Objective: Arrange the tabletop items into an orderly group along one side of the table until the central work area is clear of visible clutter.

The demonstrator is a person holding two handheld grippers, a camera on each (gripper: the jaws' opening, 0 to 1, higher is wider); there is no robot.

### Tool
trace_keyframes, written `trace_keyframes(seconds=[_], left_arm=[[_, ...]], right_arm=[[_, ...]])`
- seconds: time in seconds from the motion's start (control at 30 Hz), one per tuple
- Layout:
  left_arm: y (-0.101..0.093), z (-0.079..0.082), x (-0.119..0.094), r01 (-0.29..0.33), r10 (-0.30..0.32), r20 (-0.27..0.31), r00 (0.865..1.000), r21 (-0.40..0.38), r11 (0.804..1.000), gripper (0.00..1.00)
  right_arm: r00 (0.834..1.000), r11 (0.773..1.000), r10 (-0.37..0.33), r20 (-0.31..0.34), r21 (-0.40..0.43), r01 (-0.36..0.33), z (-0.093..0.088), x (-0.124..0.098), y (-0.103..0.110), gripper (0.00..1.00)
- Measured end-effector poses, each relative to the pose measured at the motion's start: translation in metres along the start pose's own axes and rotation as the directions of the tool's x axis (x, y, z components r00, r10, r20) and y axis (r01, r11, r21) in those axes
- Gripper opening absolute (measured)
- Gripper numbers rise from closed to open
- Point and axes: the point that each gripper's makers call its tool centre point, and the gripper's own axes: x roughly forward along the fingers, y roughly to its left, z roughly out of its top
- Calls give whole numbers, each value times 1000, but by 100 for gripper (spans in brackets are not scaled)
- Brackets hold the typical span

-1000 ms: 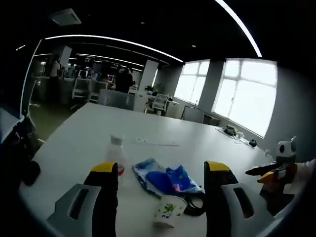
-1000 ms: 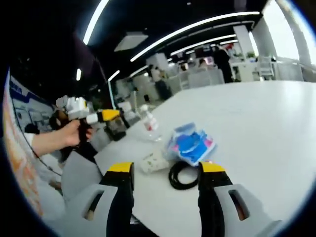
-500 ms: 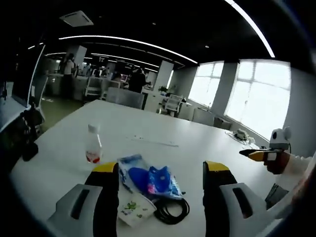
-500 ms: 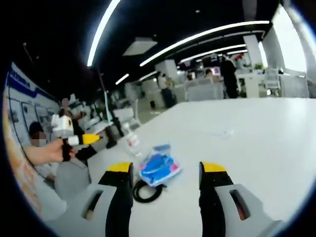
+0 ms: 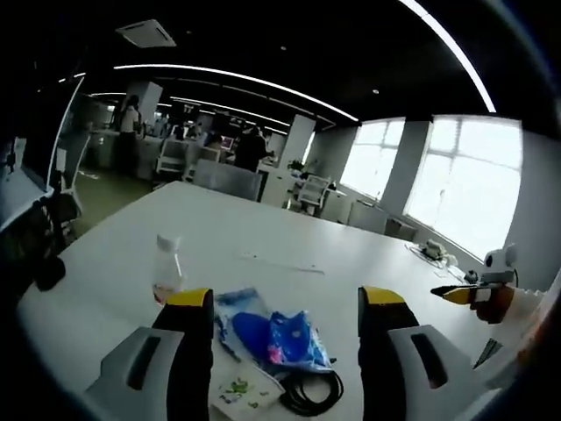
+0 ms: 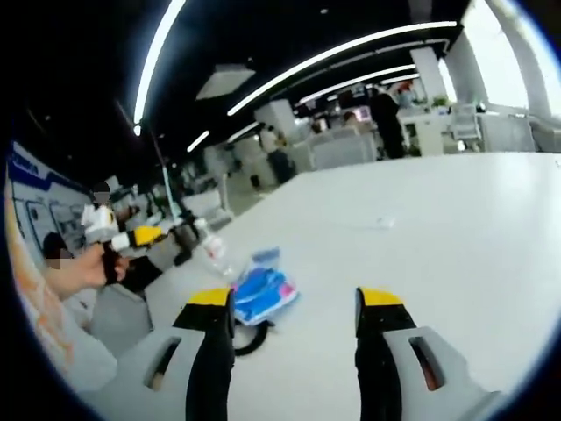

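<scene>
1. Left claw (image 5: 285, 307): jaws spread wide, nothing held, raised off the worktop.
2. Right claw (image 6: 294, 307): jaws spread wide, nothing held.
3. Left claw is gripped by a hand (image 6: 88, 266), seen in the right gripper view.

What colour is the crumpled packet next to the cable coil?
Blue with some pink, the packet shows best in the left gripper view.

Clutter bunched at one tabletop edge, wide bare surface beyond

Ahead of the left hand-held gripper (image 5: 285, 303), whose jaws stand apart, a blue packet (image 5: 267, 329), black cable coil (image 5: 311, 392), small carton (image 5: 241, 392) and clear bottle (image 5: 168, 269) crowd the near edge of the tabletop (image 5: 289, 241); toward the far edge the surface lies bare and passable.
</scene>
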Motion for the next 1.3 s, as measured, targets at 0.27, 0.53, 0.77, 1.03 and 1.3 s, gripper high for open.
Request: trace_keyframes(seconds=[0.27,0.53,0.77,1.03,1.3], left_arm=[[13,-13,-6,-25,23,-38,999,-41,999,67],[2,-7,6,10,-11,-25,1000,-37,999,65],[-8,-17,9,9,-13,-47,999,-73,997,65],[-25,-47,15,15,-33,-123,992,-145,989,59],[-45,-83,26,-27,-24,-194,981,-253,967,55]], right_arm=[[1000,1000,-13,-11,-10,13,-5,-3,-1,53],[1000,1000,-11,-6,-14,11,-6,-3,0,52],[1000,998,11,-26,-68,-13,8,7,-1,52],[990,944,90,-110,-308,-120,70,32,-5,47],[975,879,150,-163,-429,-207,132,78,0,42]])
